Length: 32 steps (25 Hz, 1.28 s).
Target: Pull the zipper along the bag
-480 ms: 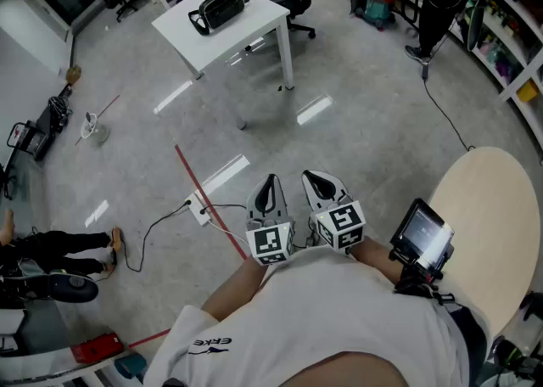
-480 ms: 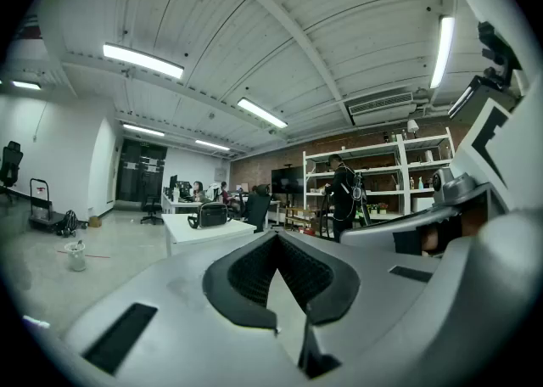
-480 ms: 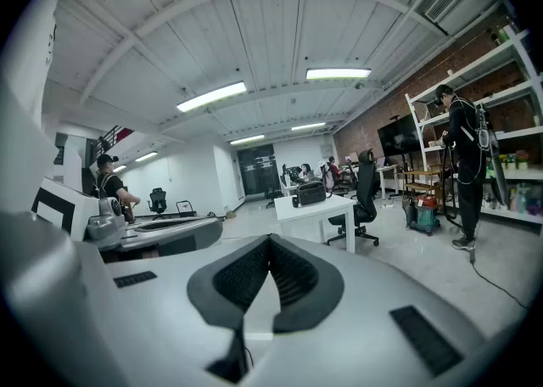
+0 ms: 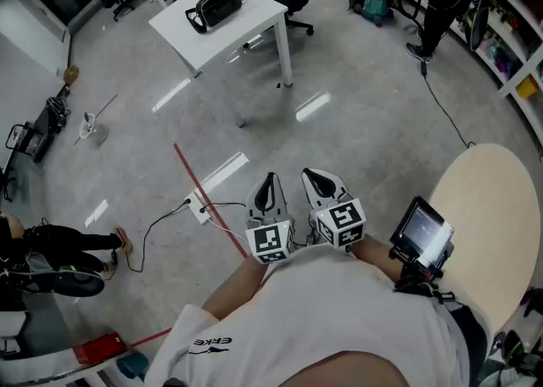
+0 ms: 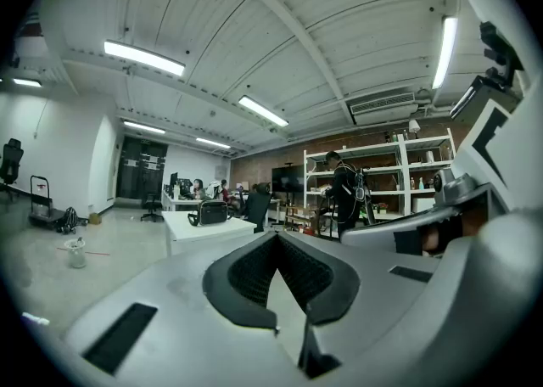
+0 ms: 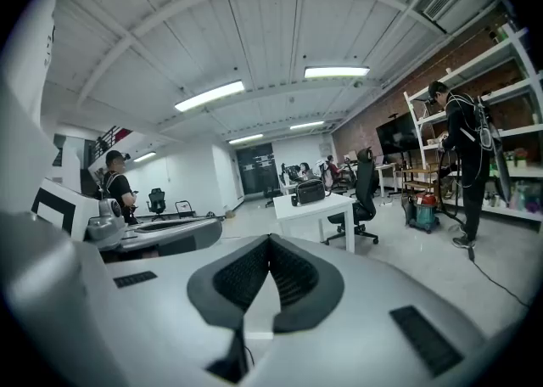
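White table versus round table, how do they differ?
The white table is rectangular; the round table is a beige disc. The white table carries a black bag; the round table shows none. The white table stands far off; the round table is beside the person. Both are pale.

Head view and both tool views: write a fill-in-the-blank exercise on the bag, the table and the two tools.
1. The black bag lies on a table whose colour is ____.
2. The jaws of the left tool and of the right tool are both ____ (open or shut).
3. The number of tools touching the bag is ____.
4. The line on the floor ahead of the tools is coloured ____.
Missing words: white; shut; zero; red.
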Tool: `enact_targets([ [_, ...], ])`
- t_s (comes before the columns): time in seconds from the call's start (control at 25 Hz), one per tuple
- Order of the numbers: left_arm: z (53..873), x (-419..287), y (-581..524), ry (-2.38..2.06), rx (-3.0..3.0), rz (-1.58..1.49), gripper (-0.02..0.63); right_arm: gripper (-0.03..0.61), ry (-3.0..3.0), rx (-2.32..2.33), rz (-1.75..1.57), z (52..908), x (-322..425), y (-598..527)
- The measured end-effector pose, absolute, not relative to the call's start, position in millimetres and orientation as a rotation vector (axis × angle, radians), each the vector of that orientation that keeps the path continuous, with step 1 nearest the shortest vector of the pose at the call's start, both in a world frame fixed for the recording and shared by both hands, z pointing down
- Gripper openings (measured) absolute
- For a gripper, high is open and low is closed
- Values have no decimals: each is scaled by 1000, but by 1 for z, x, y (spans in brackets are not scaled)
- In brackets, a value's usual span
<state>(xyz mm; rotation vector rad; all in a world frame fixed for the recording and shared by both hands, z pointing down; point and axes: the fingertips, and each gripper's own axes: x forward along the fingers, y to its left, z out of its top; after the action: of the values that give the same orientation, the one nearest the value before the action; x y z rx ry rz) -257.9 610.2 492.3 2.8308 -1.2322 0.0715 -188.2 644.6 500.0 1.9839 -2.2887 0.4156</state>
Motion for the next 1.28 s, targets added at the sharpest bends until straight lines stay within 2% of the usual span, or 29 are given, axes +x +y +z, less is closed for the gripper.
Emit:
enact_targets([
  [0.52, 493, -228, 607, -1184, 2847, 89, 2, 4, -2251, 2062, 429, 498, -158, 645],
  [1.28, 484, -43, 658, -870, 3010, 117, 2, 5, -2045, 2361, 481, 501, 20, 711],
])
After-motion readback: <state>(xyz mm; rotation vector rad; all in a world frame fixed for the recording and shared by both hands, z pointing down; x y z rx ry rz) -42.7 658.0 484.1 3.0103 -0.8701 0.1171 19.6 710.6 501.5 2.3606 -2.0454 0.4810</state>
